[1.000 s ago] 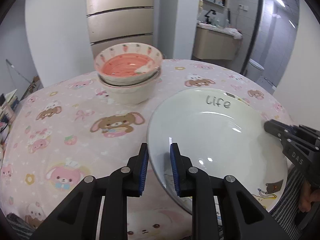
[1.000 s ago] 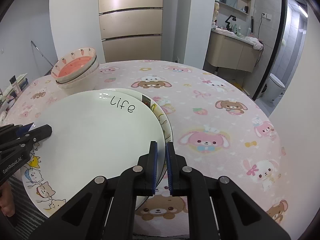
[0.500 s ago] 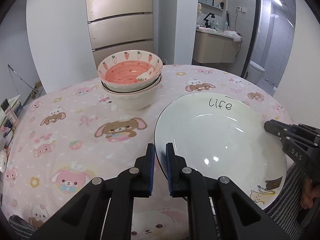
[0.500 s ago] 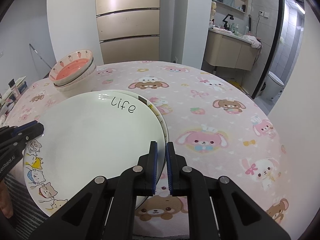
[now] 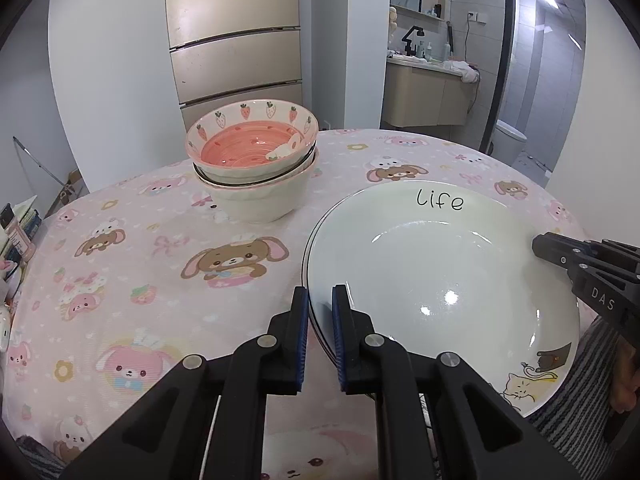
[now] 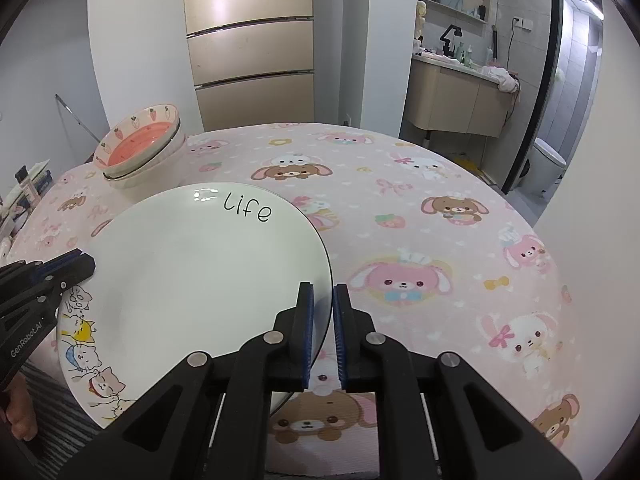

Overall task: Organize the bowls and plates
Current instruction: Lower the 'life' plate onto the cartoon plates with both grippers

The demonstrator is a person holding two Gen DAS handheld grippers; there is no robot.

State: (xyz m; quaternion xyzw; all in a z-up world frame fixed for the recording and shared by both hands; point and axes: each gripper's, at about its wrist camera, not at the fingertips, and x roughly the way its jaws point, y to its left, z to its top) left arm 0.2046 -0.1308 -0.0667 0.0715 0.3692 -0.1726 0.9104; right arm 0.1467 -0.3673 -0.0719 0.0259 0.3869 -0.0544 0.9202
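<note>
On the pink cartoon-print tabletop (image 5: 120, 280), both tongs (left (image 5: 320, 312), right (image 6: 323, 312)) pinch the white "Life" plate (image 5: 432, 272) by opposite rims; next, probably an evenly balanced lift.

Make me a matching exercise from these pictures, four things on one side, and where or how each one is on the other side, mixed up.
Things:
1. strawberry bowl
2. Life plate
3. left tool
4. fridge

Place or state:
A. behind the table, against the wall
B. shut on a plate rim
C. nested on top of the bowl stack
D. clamped on both sides

Pairs: 1-C, 2-D, 3-B, 4-A
</note>
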